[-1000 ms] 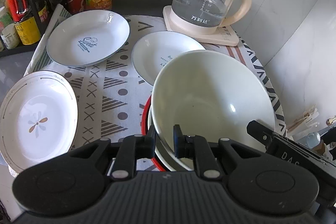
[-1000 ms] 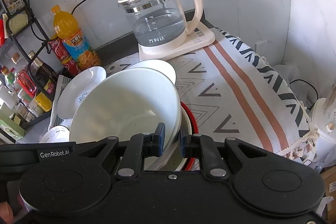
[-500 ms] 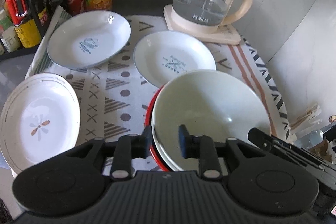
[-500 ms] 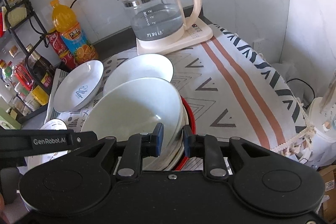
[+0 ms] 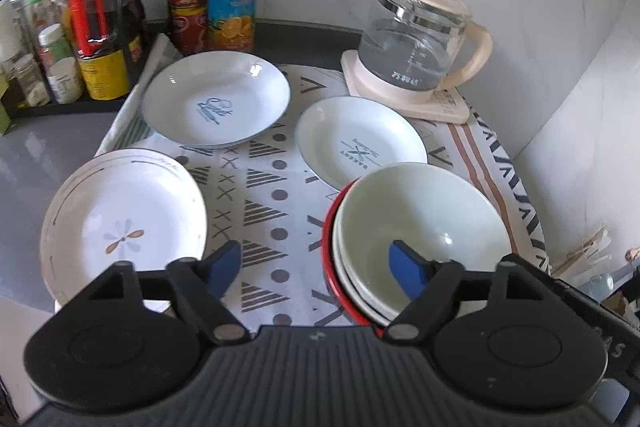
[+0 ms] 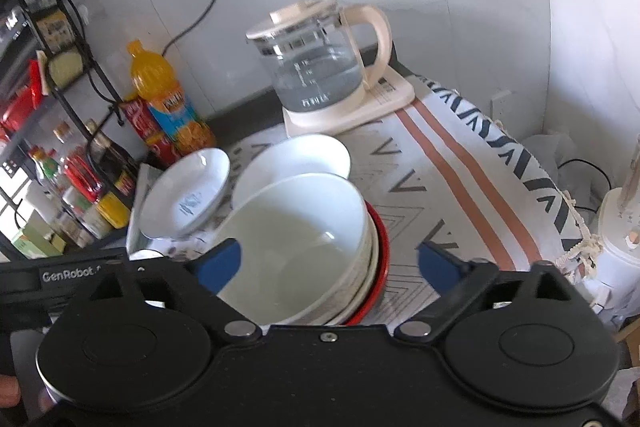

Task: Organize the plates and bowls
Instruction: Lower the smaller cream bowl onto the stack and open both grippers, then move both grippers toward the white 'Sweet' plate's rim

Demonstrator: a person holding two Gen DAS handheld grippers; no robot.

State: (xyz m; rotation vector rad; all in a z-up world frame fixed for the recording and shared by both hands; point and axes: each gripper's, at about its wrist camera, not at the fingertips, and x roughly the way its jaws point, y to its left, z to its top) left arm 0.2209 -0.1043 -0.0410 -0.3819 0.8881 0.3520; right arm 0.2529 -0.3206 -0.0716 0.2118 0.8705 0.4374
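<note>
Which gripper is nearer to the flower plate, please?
Left. The left gripper hangs open with one finger at the rim of the flower plate; the right gripper straddles the stacked bowls, farther over.

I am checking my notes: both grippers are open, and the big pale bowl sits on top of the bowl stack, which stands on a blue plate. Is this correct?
Not quite: the plate under the stack is red, not blue, as the left wrist view shows. The rest holds: the left gripper and right gripper are open, and the pale bowl tops the stack.
</note>
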